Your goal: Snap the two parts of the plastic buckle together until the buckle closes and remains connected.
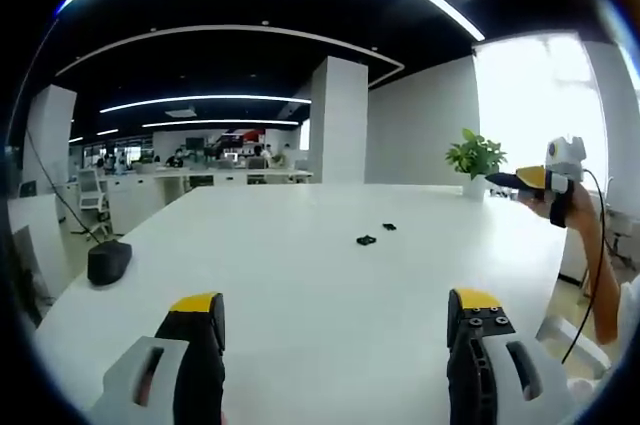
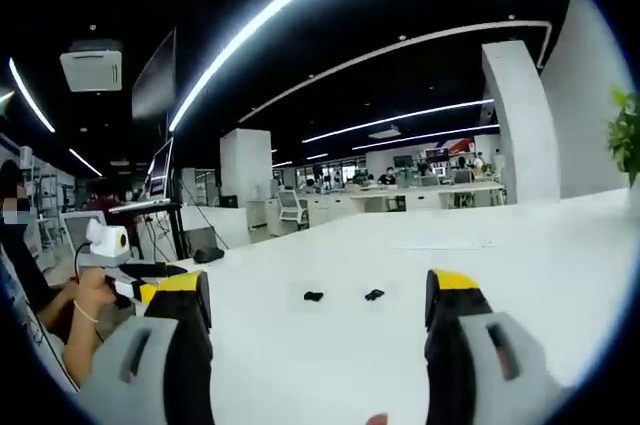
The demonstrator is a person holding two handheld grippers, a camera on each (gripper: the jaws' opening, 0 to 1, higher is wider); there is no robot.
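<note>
The left gripper's fingers [image 1: 200, 345] stand wide apart with nothing between them: blocky black pads capped with yellow tips, backed by smooth grey housings with slotted cut-outs, cut off at the base of the left gripper view. The right gripper's fingers [image 2: 185, 330] are likewise spread and empty, of the same black, yellow and grey build. Ahead of each pair runs a broad white table [image 1: 300, 265], flat, matt and smooth. In the left gripper view the two buckle parts lie well beyond the fingertips, in line with the gap between them: the nearer buckle part [image 1: 366, 240] and, just beyond and to its right, the farther buckle part [image 1: 389, 227], apart from each other. In the right gripper view they sit side by side ahead of the gap, one buckle piece [image 2: 314, 296] toward the left finger and the other buckle piece [image 2: 374, 295] toward the right, with a clear space between. They are small, dark and too tiny to tell prongs from socket. Off left of the left fingers rests a rounded black object [image 1: 108, 262] at the table edge. Far right, a hand holds the right gripper [image 1: 505, 181] near a potted green plant [image 1: 475, 157]. Beyond stand a square white pillar [image 1: 338, 120], desks and curved ceiling light strips.
</note>
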